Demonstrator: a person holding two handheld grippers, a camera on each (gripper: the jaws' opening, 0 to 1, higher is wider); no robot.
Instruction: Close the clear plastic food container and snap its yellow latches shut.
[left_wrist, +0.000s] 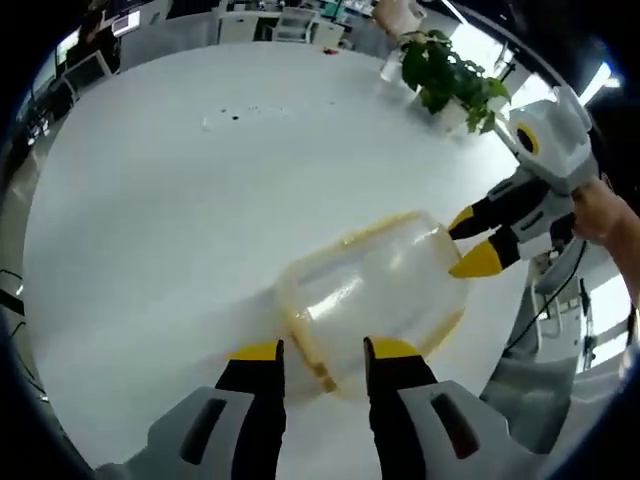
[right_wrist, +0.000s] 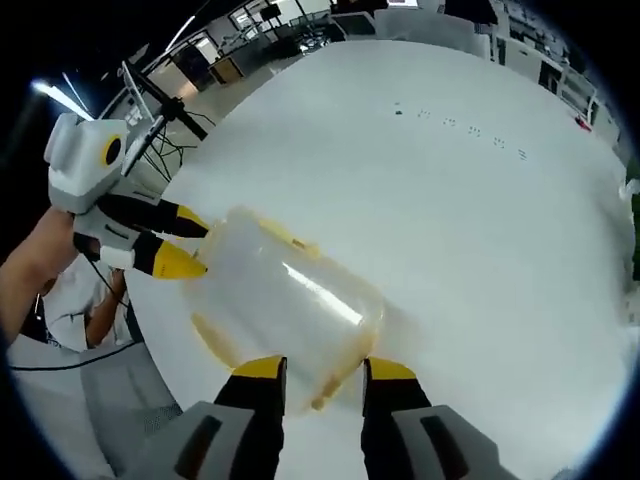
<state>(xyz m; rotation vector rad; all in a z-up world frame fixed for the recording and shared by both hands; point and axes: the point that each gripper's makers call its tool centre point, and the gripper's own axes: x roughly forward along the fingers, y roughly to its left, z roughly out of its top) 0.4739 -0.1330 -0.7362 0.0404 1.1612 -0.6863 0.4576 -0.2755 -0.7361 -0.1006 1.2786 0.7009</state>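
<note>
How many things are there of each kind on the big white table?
Containers: 1
Plants: 1
Grippers: 2, left and right
Tables: 1
Total: 5

No legible text, label, brand, number or sign on any surface in either gripper view

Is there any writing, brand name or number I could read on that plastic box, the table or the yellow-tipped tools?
None can be read.
Clear container: no label shows.
White table: bare of print; some small dark specks, too small to tell.
Hand-held grippers: no markings legible.
</note>
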